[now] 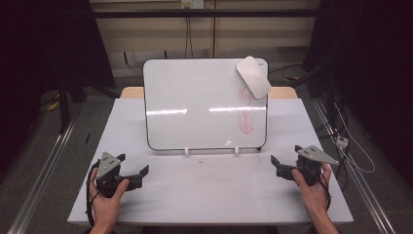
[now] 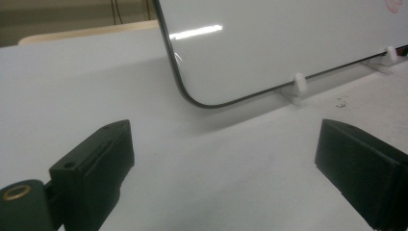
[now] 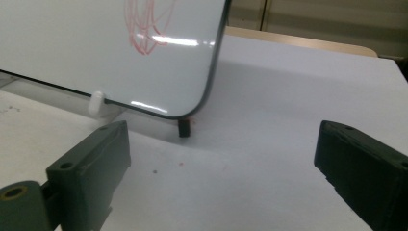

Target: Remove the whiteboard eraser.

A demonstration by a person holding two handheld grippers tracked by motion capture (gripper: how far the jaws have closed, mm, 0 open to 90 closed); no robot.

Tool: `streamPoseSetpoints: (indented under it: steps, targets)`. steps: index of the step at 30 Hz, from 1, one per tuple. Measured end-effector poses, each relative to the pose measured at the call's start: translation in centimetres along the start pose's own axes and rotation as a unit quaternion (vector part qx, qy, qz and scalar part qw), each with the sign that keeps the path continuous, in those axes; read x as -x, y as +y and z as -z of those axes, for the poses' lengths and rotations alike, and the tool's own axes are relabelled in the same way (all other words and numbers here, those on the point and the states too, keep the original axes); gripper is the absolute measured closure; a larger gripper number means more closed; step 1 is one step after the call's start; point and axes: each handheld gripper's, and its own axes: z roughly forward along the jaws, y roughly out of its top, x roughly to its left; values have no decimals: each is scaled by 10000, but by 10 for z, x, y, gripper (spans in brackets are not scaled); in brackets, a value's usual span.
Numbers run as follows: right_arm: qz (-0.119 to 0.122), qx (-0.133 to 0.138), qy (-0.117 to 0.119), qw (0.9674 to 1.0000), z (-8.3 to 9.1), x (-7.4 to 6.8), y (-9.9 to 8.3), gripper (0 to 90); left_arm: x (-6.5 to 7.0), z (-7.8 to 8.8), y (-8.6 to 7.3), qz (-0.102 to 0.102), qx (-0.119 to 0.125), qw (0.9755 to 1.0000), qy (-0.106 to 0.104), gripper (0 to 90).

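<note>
A white board (image 1: 195, 102) stands leaning back on the white table (image 1: 209, 195), with red scribbles (image 1: 246, 119) down its right side. A white oval eraser (image 1: 253, 77) sticks to its top right corner. My left gripper (image 1: 132, 165) rests near the front left of the table, pointing toward the board, open with nothing between its jaws. My right gripper (image 1: 285, 154) sits at the front right, also open and empty. The left gripper view has the left gripper (image 2: 226, 159) before the board's lower left corner (image 2: 192, 96). In the right gripper view the right gripper (image 3: 223, 159) faces the board's lower right corner (image 3: 202, 101) and the red scribbles (image 3: 146, 24).
Two small white clips (image 1: 186, 151) (image 1: 236, 150) hold the board's bottom edge, and a black foot (image 3: 184, 128) stands under its right corner. Dark stands and cables flank the table. A wooden surface (image 1: 131, 91) shows behind the board.
</note>
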Motion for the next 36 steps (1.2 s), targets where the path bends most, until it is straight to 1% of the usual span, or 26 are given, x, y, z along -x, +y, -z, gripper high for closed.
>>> streamPoseSetpoints:
  steps: [1,2,4,6,7,8,9,10,12,13,15,16,17,18,19,20,21,22,23,24,28,30,32,34,35,36]
  targets:
    - [0,0,0,10000,0,0,0,76,0,0,0,0,0,10000,0,64]
    - [73,-19,18,10000,-2,-3,4,77,1,0,0,-85,-21,9999,-52,64]
    - [38,-3,82,10000,-5,-4,8,62,1,0,0,-114,-26,9999,-56,64]
    - [49,40,59,10000,-9,-6,15,80,0,-2,-1,-86,-39,9999,-46,64]
    - [49,40,59,10000,-9,-6,15,80,-1,-3,-2,-108,-65,9999,-44,64]
    - [96,98,72,9999,-13,-9,23,74,-2,-4,-2,-94,-72,9999,-57,64]
    - [107,176,74,9998,-15,-10,26,70,-2,-4,-1,-67,-101,9999,-58,64]
    - [107,176,74,9998,-15,-10,26,70,-2,-4,-1,-42,-96,9999,-83,64]
    - [82,224,167,9996,-19,-12,34,66,1,-4,0,-119,-100,9998,-133,64]
    - [225,187,157,9994,-23,-14,42,53,1,-4,0,-148,-98,9997,-146,64]
    - [235,188,171,9994,-26,-15,51,55,1,-4,-1,-163,-126,9997,-127,64]
    - [235,188,171,9994,-26,-15,51,55,1,-4,-1,-163,-144,9997,-120,64]
    - [248,204,234,9992,-27,-15,56,50,0,-4,-2,-142,-147,9997,-109,64]
    - [281,244,237,9990,-29,-15,61,47,0,-4,-2,-136,-160,9997,-86,64]
    - [343,314,263,9986,-32,-15,70,49,0,-5,-2,-127,-161,9998,-87,64]
    - [340,357,269,9984,-33,-15,74,48,0,-4,-2,-126,-160,9997,-93,64]
    - [350,377,250,9984,-34,-15,78,51,-1,-4,-2,-129,-166,9997,-88,64]
    - [350,377,250,9984,-34,-15,78,51,-1,-5,-3,-125,-155,9998,-93,64]
    - [440,373,256,9980,-36,-15,86,54,-2,-4,-3,-129,-175,9997,-96,64]
    - [474,388,227,9979,-37,-16,90,57,-2,-4,-3,-129,-175,9997,-96,64]
    - [511,380,238,9977,-41,-18,100,59,-3,-6,-2,-123,-174,9997,-93,64]
    - [513,366,236,9977,-42,-18,103,61,-4,-8,-2,-108,-167,9998,-98,64]
    - [599,408,151,9973,-43,-21,110,74,-5,-9,-1,-109,-173,9998,-89,64]
    - [617,475,93,9969,-43,-22,114,69,-4,-8,0,-150,-165,9997,-69,64]
    - [627,503,63,9967,-43,-23,116,66,-4,-9,0,-142,-157,9997,-73,64]
    - [689,507,19,9963,-43,-24,118,64,-4,-9,0,-127,-156,9998,-76,64]
